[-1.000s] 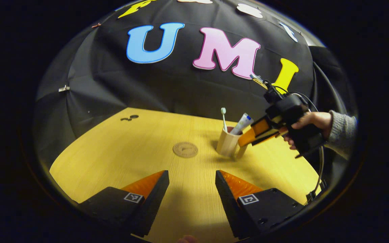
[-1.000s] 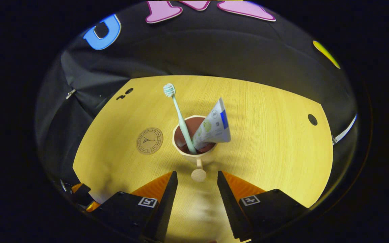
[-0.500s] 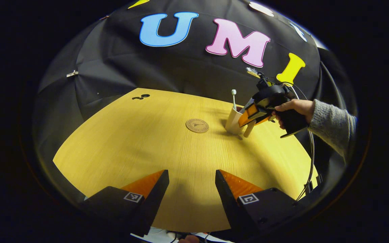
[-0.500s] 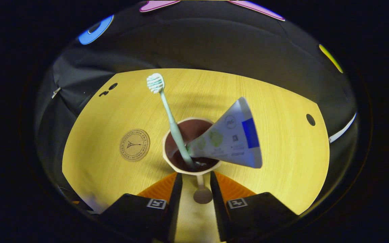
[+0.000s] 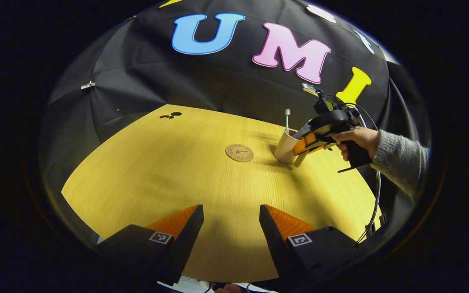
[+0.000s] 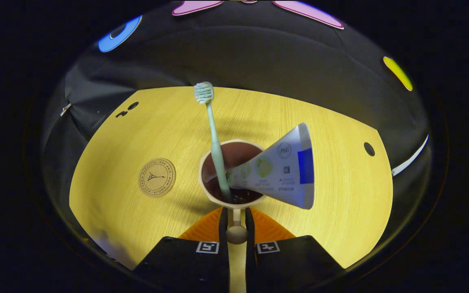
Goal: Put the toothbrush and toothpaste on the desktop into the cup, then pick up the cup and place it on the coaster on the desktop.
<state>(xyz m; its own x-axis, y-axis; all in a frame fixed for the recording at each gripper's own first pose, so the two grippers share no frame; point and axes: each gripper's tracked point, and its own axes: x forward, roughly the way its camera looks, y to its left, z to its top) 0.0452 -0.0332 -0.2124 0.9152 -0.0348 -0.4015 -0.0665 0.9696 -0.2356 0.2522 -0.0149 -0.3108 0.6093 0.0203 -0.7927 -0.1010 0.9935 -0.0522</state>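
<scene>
I see the cream cup with a dark brown inside (image 6: pixel 234 179) standing on the yellow wooden tabletop (image 6: pixel 340 195), with the mint-green toothbrush (image 6: pixel 214 138) and the white toothpaste tube (image 6: pixel 279 171) leaning inside it. My right tool (image 6: pixel 236 215) is clenched on the cup's knobbed handle (image 6: pixel 236 234). The round cork coaster (image 6: pixel 157 177) lies just left of the cup, apart from it. My left tool (image 5: pixel 231 213) hangs released above the near tabletop, well short of the cup.
</scene>
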